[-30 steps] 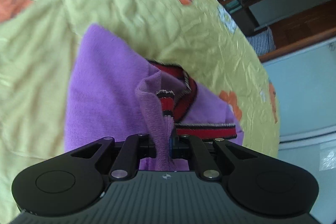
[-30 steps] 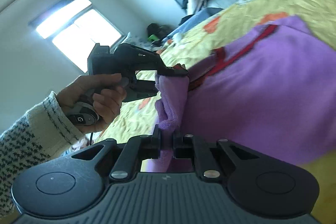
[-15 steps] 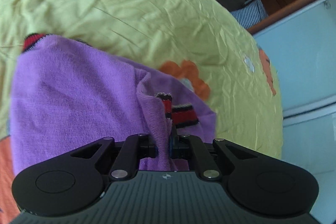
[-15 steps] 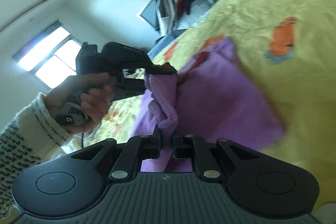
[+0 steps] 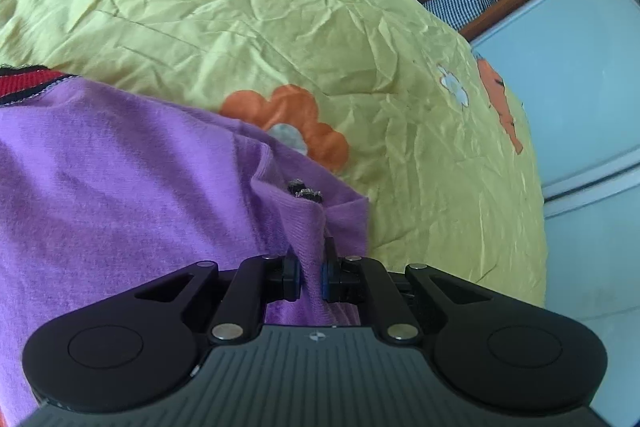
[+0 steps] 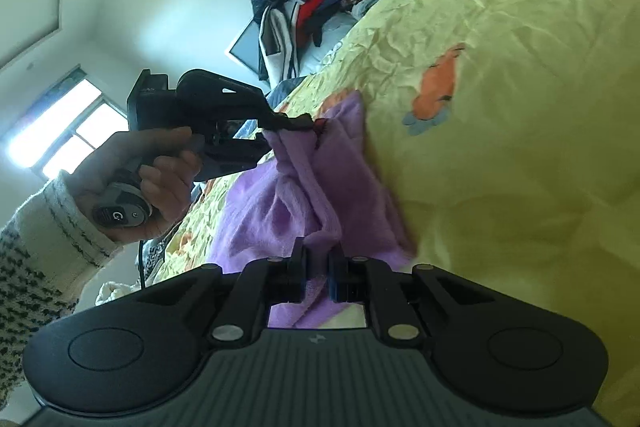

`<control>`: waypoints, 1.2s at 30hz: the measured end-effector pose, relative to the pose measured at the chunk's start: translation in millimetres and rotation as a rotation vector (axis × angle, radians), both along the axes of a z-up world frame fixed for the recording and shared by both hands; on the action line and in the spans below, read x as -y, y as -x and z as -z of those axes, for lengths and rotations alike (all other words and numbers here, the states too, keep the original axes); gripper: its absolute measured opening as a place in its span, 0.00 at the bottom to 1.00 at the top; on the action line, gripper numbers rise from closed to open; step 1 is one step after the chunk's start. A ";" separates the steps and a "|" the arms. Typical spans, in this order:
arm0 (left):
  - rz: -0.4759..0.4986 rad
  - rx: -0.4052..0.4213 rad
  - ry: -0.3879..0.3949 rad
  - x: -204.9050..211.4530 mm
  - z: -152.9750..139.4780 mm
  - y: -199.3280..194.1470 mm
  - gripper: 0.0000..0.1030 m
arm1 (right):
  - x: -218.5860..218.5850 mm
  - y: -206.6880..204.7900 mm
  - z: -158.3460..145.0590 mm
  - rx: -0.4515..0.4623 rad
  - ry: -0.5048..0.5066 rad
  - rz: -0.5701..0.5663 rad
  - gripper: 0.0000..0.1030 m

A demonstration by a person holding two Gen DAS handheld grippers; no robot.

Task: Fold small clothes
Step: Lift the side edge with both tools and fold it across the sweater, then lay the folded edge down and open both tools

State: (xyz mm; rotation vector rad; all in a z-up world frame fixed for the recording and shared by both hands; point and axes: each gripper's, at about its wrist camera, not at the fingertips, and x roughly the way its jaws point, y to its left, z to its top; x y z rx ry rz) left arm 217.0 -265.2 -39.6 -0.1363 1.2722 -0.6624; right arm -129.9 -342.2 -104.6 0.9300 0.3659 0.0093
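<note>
Between both hand-held gripper [image 5: 311,277] jaws: pinched purple garment [image 5: 120,179].

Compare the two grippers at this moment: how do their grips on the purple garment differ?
The left gripper pinches the purple garment at a corner where dark trim peeks out, with a red striped band visible far off; the right gripper pinches a plain purple fold with no trim near it. The left gripper points steeply down at the yellow bedspread; the right gripper looks more level, across the room. Both are shut on the same garment.
</note>
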 end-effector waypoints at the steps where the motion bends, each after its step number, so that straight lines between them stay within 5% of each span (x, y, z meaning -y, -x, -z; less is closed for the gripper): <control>1: 0.005 0.009 -0.007 2.8 0.3 1.6 0.09 | -0.2 0.9 -0.2 -0.002 0.006 0.004 0.09; 7: 0.018 0.016 0.023 10.9 7.3 1.3 0.15 | -4.3 7.3 -5.4 -0.030 0.060 0.027 0.10; 9: 0.021 -0.011 0.078 8.5 8.3 -1.1 0.36 | -4.5 6.7 -7.0 -0.058 0.062 0.027 0.21; 12: 0.012 -0.012 0.174 -5.3 -5.9 0.2 0.49 | -1.3 11.9 -10.5 -0.059 0.080 0.008 0.47; 18: -0.024 0.158 0.190 -85.2 -43.6 32.6 0.84 | -7.2 7.6 -32.3 -0.054 0.272 -0.041 0.49; 22: -0.070 0.202 0.118 -149.9 -37.2 62.5 0.86 | -21.9 -12.7 -29.9 -0.152 0.390 -0.123 0.47; 24: -0.101 0.217 0.074 -175.9 -31.2 76.9 0.89 | -26.4 -15.4 -31.1 -0.174 0.451 -0.121 0.09; 32: -0.072 0.229 -0.043 -214.9 -7.4 124.4 0.90 | -13.2 -11.8 -45.2 -0.198 0.532 -0.085 0.06; 36: -0.032 0.273 -0.075 -206.5 3.0 145.2 0.90 | 5.9 -18.7 -40.2 -0.256 0.498 -0.090 0.19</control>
